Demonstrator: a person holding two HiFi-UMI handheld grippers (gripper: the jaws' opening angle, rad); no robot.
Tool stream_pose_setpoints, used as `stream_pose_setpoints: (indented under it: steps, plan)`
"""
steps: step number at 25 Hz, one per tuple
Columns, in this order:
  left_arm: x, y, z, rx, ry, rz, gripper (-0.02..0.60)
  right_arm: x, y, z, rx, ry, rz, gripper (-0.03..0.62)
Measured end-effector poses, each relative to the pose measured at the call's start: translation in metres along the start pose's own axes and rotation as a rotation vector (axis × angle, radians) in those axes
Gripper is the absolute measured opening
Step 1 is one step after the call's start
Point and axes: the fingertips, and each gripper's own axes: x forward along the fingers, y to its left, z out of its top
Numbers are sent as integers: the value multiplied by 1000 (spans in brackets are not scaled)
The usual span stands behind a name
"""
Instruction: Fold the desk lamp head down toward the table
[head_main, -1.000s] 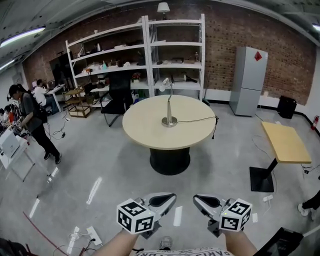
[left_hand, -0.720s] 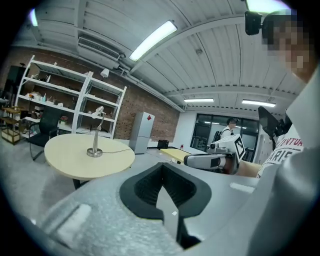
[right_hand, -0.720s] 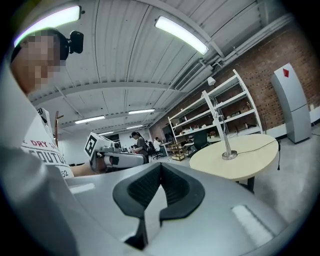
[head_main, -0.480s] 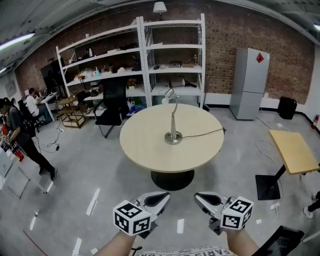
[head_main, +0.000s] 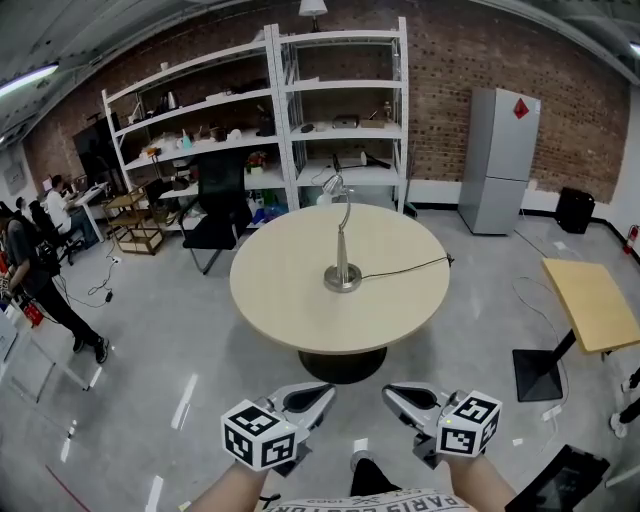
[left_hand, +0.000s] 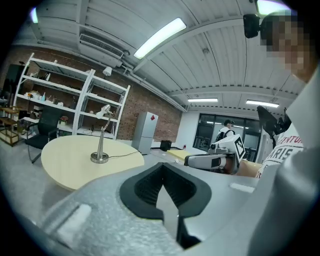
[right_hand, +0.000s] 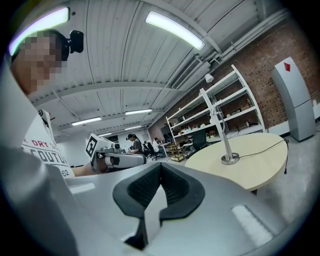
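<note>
Both tools are being carried side by side, low in the head view and pointing ahead. The left gripper (head_main: 326, 391) is keeping its jaws pressed together on nothing, and the right gripper (head_main: 390, 393), just beside it, is likewise staying clenched and empty, as each gripper view is showing. The desk lamp (head_main: 343, 245) is standing well ahead of both tips, apart from them, on the round table (head_main: 290, 320), roughly in line with the gap between the two tools. Its stem is rising upright from the round base, and its lamp head (head_main: 330, 183) is sitting at the top, not yet folded down. A cable (head_main: 405, 267) is trailing from the base toward the right gripper's side of the tabletop. Compared with a second ago, the table and lamp are showing larger and closer in front of the tips, while the grippers are holding the same paired posture. Beyond the lamp the shelves (head_main: 300, 110) are standing, with the fridge (head_main: 497, 160) off to the right gripper's side. A person (head_main: 30, 275) far out on the left gripper's side is now showing nearer the picture's edge than before.
</note>
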Motion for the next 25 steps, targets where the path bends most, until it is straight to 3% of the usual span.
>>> stream_pose_setpoints:
  steps: [15, 25]
  plan:
    - [152, 117, 49, 8, 52, 28, 2, 68, -185, 54, 31, -9, 24, 3]
    - [186, 183, 82, 17, 52, 110, 2, 112, -239, 94, 16, -8, 63, 3]
